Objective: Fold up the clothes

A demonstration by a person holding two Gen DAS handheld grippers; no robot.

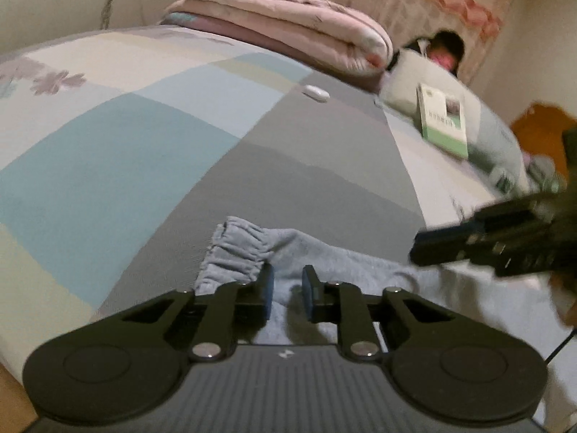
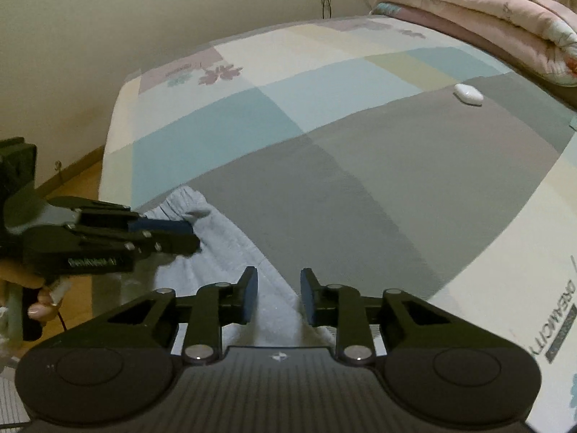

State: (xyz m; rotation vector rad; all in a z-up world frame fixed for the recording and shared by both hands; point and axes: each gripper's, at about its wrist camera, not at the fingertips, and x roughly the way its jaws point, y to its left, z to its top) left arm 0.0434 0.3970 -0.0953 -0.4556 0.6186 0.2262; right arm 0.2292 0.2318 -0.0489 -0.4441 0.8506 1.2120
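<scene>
A light blue garment [image 1: 288, 252] with an elastic waistband [image 1: 234, 252] lies at the near edge of the bed. My left gripper [image 1: 287, 294] is open, its fingers just above the cloth beside the waistband. It also shows from the side in the right wrist view [image 2: 180, 234], over the waistband [image 2: 180, 202]. My right gripper [image 2: 279, 296] is open above the garment's right edge [image 2: 252, 270], nothing between its pads. It enters the left wrist view at the right [image 1: 425, 249], blurred.
The bed has a patchwork sheet [image 1: 144, 126]. A small white case [image 1: 316, 93] lies mid-bed, also in the right wrist view [image 2: 468, 94]. Folded pink quilts [image 1: 288, 21] sit at the far end. A green book [image 1: 443, 122] leans on a pillow [image 1: 404, 75]. Wooden floor [image 2: 75, 187] is left.
</scene>
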